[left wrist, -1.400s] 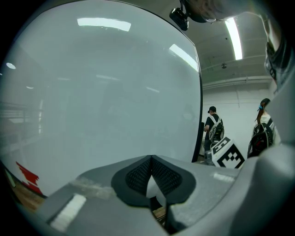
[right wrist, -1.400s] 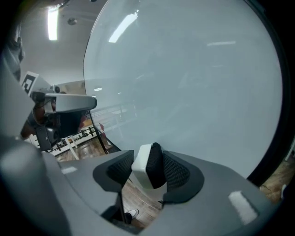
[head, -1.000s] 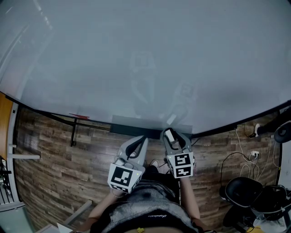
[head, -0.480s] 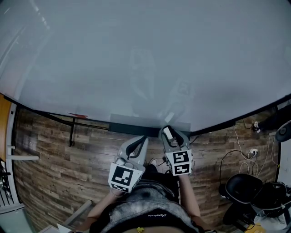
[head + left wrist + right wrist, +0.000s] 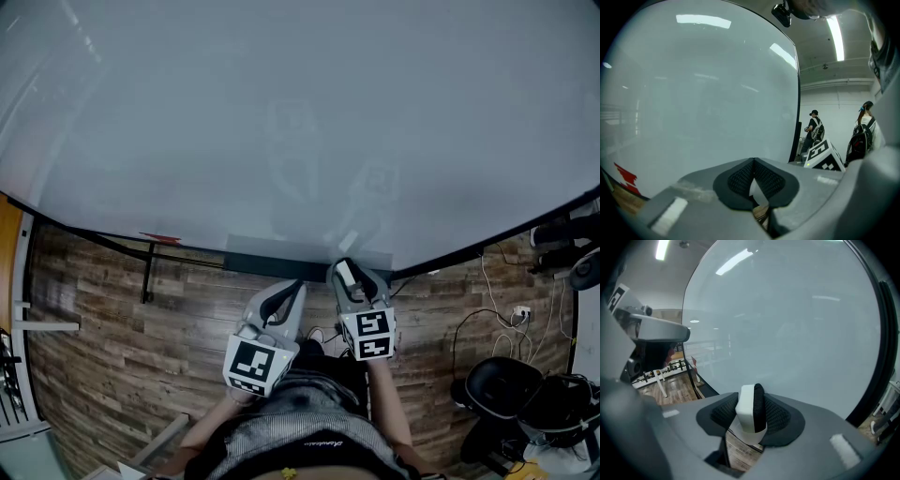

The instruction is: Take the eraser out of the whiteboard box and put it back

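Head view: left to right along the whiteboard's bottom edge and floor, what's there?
Small red item → grey left gripper, shut → grey right gripper, jaws just tightened on the white-and-black block eraser → white power socket with cables → black round seat.

**Whiteboard walled off the front; floor open to the left**

The whiteboard filled the whole front, so nothing could pass forward. The grey box jutted out along the board's bottom edge. The right gripper, clamped on the eraser, sat at the box's right end. The left gripper, jaws together, sat just beside it with a narrow gap between the two. A black stand leg hung below the bottom edge, left of the box. The wood floor lay open on the left. Cables and a black chair crowded the right.
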A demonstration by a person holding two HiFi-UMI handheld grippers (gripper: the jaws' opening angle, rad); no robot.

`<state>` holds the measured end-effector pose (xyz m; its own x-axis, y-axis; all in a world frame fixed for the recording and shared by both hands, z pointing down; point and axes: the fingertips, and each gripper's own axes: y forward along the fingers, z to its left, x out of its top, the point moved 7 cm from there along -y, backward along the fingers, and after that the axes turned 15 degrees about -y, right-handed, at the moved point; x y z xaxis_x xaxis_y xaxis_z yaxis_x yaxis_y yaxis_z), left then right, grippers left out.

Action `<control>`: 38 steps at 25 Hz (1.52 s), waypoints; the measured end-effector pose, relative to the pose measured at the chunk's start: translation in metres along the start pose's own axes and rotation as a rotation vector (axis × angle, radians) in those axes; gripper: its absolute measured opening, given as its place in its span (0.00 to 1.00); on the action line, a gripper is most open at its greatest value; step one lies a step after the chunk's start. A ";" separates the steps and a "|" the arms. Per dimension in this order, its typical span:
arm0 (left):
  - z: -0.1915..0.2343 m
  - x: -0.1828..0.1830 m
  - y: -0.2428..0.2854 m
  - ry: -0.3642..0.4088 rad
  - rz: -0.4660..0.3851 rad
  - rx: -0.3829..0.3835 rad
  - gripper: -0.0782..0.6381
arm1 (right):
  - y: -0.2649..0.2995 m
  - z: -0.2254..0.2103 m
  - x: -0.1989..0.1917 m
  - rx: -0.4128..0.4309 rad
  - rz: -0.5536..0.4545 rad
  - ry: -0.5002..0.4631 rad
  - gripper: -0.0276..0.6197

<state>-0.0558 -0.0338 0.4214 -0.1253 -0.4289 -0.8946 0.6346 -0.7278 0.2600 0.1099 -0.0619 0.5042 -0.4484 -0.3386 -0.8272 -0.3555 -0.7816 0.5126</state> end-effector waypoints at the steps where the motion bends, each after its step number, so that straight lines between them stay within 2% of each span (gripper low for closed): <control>1: 0.000 0.000 0.000 -0.001 0.000 0.000 0.11 | 0.000 0.000 0.000 0.000 -0.001 0.000 0.31; 17: -0.003 -0.001 -0.005 0.003 -0.007 0.003 0.11 | -0.002 -0.002 -0.003 -0.020 -0.037 0.020 0.30; 22: -0.004 -0.001 -0.005 0.000 -0.005 -0.003 0.11 | -0.004 -0.003 -0.003 0.023 -0.053 0.071 0.30; 31: -0.005 0.002 -0.007 -0.001 -0.008 -0.031 0.11 | -0.022 -0.007 0.019 0.051 -0.072 0.076 0.30; 38: -0.006 0.002 -0.006 0.002 -0.010 -0.038 0.11 | -0.044 -0.012 0.040 0.051 -0.086 0.041 0.30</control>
<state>-0.0553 -0.0270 0.4155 -0.1302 -0.4201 -0.8981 0.6622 -0.7110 0.2366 0.1176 -0.0468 0.4459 -0.3810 -0.2929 -0.8770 -0.4334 -0.7813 0.4492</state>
